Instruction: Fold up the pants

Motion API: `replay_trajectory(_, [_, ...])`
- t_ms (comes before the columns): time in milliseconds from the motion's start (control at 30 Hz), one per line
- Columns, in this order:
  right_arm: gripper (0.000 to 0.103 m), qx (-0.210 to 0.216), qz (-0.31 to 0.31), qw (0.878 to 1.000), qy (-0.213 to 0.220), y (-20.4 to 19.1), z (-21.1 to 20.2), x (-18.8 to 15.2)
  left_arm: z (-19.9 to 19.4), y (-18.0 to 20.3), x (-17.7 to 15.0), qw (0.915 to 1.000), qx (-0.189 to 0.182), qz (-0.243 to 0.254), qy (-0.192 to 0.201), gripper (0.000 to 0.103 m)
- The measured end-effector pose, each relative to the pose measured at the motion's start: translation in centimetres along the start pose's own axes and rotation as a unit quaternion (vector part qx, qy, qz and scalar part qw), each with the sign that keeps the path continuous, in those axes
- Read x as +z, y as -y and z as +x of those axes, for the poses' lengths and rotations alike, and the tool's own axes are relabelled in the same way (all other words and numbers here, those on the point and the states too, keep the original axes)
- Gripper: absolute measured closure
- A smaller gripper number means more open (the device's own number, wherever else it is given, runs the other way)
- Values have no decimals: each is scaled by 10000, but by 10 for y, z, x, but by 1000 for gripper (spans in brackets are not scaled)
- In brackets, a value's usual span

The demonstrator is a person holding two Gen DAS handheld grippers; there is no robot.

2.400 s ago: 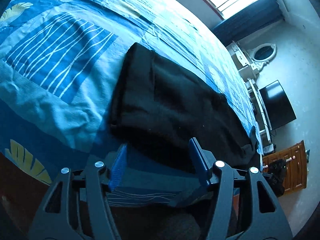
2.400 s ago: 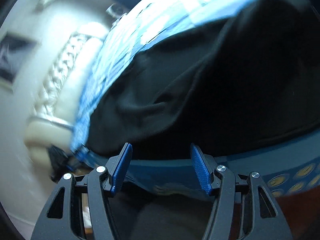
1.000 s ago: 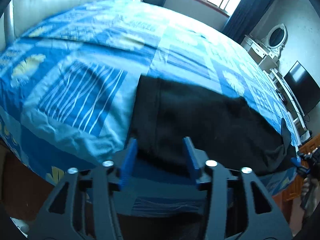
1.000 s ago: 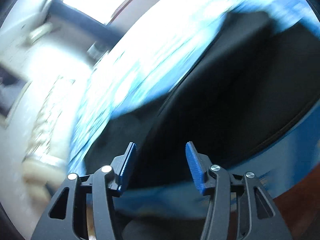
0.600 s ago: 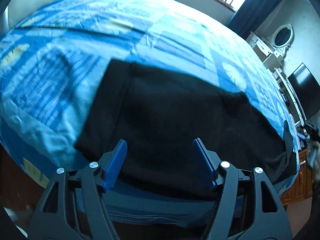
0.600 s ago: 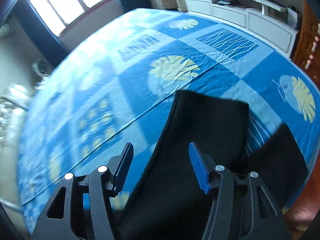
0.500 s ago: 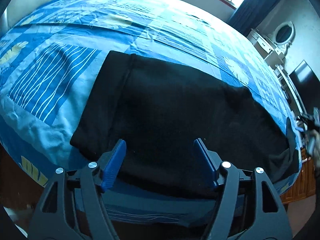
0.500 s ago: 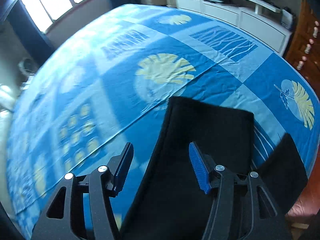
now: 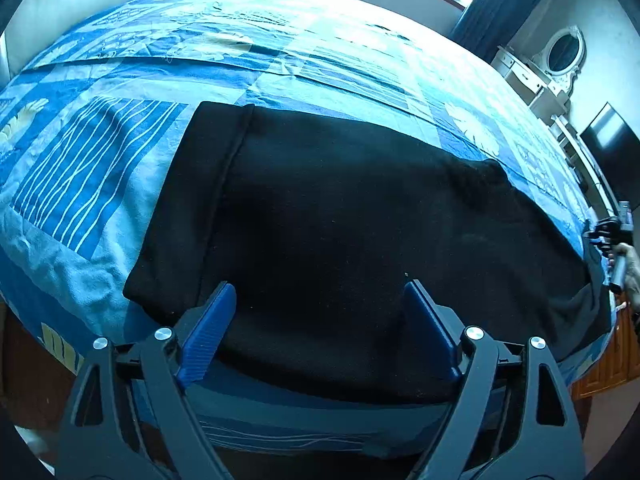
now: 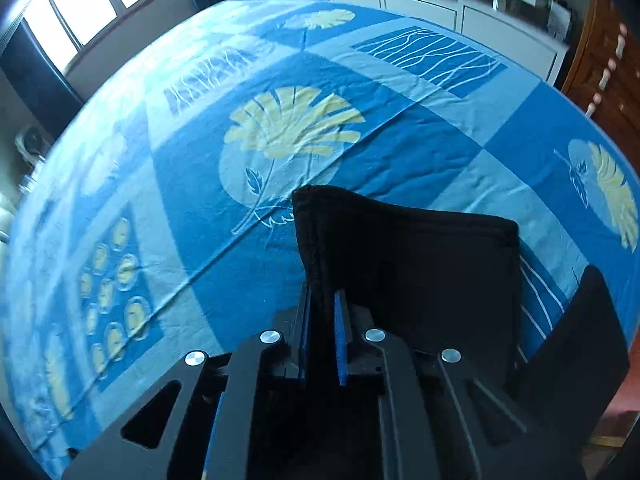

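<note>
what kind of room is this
Most likely a bedroom: a wide bed under a blue patterned bedsheet, a white dressing table with an oval mirror, and dark blue window curtains.

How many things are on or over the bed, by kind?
Black pants: 1
Blue bedspread: 1
Tongs: 2, the left tongs open over the pants, the right tongs pinching a pants edge
Total: 4

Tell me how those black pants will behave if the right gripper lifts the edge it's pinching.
The black pants already ridge up limply in the right gripper, so they'll probably drape and sag. The fabric looks thick and matte, so likely not slippery. The rest lies flat on the bedspread and may drag.
</note>
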State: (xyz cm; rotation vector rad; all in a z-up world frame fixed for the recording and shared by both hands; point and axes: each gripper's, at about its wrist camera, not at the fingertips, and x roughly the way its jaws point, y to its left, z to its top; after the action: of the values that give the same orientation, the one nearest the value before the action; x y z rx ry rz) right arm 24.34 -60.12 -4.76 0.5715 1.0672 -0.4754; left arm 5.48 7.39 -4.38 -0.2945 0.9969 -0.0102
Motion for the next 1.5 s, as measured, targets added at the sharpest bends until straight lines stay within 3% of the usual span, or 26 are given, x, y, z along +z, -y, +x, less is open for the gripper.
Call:
replay_trajectory(200, [94, 1151, 336, 9902, 710, 73, -83, -29, -1, -1, 1, 10000, -5, -4, -29, 18])
replay_trajectory(367, [95, 1571, 901, 9770, 1129, 159, -126, -74, -1, -1, 0, 10000, 35, -50, -29, 18])
replay_trajectory(467, [95, 1588, 1290, 9725, 1114, 203, -124, -98, -2, 1, -1, 10000, 66, -44, -22, 18])
replay_trajectory(567, [95, 1724, 1811, 9649, 807, 233, -100, -120, -2, 1, -1, 10000, 73, -50, -13, 17])
replay_trajectory(667, [95, 2020, 2143, 9534, 654, 242, -81, -128, -2, 1, -1, 10000, 70, -53, -11, 17])
replay_trajectory(733, [91, 2235, 2453, 9417, 553, 248, -71, -129, -2, 1, -1, 10000, 65, -61, -8, 17])
replay_trajectory(800, [67, 2508, 2755, 9261, 594, 253, -66, -129, -3, 1, -1, 10000, 67, -63, -3, 17])
replay_trajectory(833, [64, 2567, 2837, 9215, 666, 254, -66, -127, -2, 1, -2, 10000, 75, -59, 0, 17])
replay_trajectory(933, [60, 2388, 2783, 9270, 794, 248, -67, -118, -2, 3, -3, 9999, 130, -9, 14, 17])
replay_trajectory(967, [66, 2280, 2683, 9329, 753, 243, -65, -112, -2, 4, -4, 9999, 151, 14, 19, 17])
replay_trajectory(1000, [91, 2176, 2591, 9383, 718, 239, -64, -108, -2, 5, -4, 9998, 180, 47, 26, 16])
replay_trajectory(1033, [97, 2123, 2511, 9418, 702, 238, -65, -105, -1, 6, -5, 9998, 203, 70, 31, 16])
replay_trajectory(1133, [97, 1927, 2274, 9507, 859, 237, -76, -99, -1, 7, -5, 9997, 231, 94, 41, 15])
replay_trajectory(1267, [98, 1740, 2313, 9535, 837, 250, -70, -110, 0, 7, -4, 9998, 195, 46, 37, 15])
replay_trajectory(1500, [98, 1938, 2363, 9484, 843, 263, -64, -119, 2, 6, -4, 9998, 175, 43, 13, 13])
